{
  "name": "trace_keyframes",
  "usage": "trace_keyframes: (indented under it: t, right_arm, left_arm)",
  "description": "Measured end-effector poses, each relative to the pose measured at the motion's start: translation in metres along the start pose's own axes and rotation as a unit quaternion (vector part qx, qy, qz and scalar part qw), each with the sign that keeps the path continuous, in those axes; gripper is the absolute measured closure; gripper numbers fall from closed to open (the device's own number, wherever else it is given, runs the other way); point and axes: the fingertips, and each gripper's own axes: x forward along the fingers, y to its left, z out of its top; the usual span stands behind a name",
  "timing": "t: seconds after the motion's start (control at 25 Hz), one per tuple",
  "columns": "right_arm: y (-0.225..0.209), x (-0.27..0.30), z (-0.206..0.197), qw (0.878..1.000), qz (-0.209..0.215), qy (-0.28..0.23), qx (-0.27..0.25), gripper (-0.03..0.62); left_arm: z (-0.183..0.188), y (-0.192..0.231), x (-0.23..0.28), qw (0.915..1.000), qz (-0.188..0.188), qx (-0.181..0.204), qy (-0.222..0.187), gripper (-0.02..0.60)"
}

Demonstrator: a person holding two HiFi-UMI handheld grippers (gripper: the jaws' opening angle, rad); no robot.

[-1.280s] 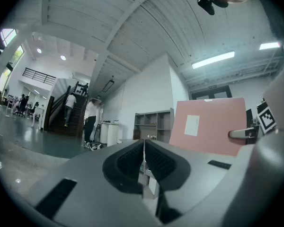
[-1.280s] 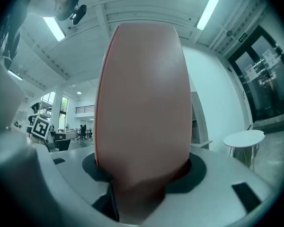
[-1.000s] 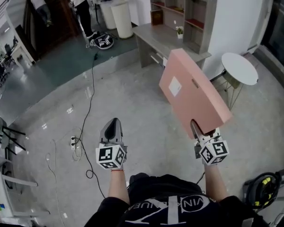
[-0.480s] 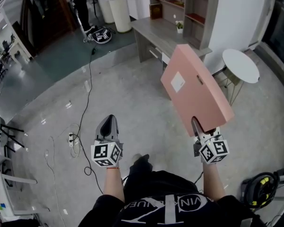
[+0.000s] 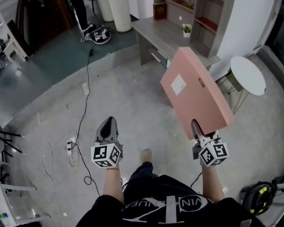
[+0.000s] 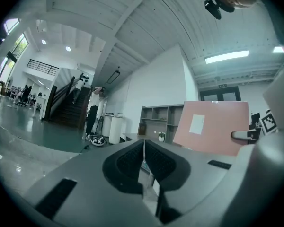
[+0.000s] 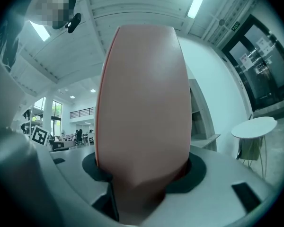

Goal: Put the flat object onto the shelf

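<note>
A large flat pink box (image 5: 195,92) with a white label is held up in the air, tilted, and my right gripper (image 5: 197,128) is shut on its near edge. In the right gripper view the pink box (image 7: 144,108) fills the middle and stands clamped between both jaws. My left gripper (image 5: 109,126) hangs at the left over the floor, shut with nothing in it; its pads (image 6: 144,161) meet. The grey shelf unit (image 5: 199,8) with open compartments stands at the far wall above a grey desk (image 5: 165,34), beyond the box.
A round white side table (image 5: 248,74) stands at the right of the desk. A black cable (image 5: 85,112) and a power strip (image 5: 69,148) lie on the floor at the left. White bins (image 5: 118,6) and a person stand far back by the stairs.
The view has moved closer to the desk and shelf. The pink box stays in my right gripper at the same tilt. The left gripper has kept its place.
</note>
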Motion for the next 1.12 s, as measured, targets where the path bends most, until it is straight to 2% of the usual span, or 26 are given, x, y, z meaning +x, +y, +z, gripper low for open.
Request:
trace_keyframes:
  t: [0.28, 0.64, 1.12]
  right_arm:
    - [-0.019, 0.074, 0.005, 1.000, -0.028, 0.000, 0.005, 0.318]
    - [-0.034, 0.143, 0.001, 0.998, -0.058, 0.002, 0.015, 0.318]
    - [-0.034, 0.223, -0.006, 0.998, -0.062, 0.007, 0.003, 0.318]
  left_arm:
    - [0.009, 0.030, 0.088, 0.9995, -0.030, 0.009, 0.009, 0.569]
    - [0.014, 0.059, 0.177, 0.9977, -0.064, 0.013, 0.018, 0.569]
    - [0.001, 0.105, 0.246, 0.9971, -0.073, -0.005, 0.023, 0.569]
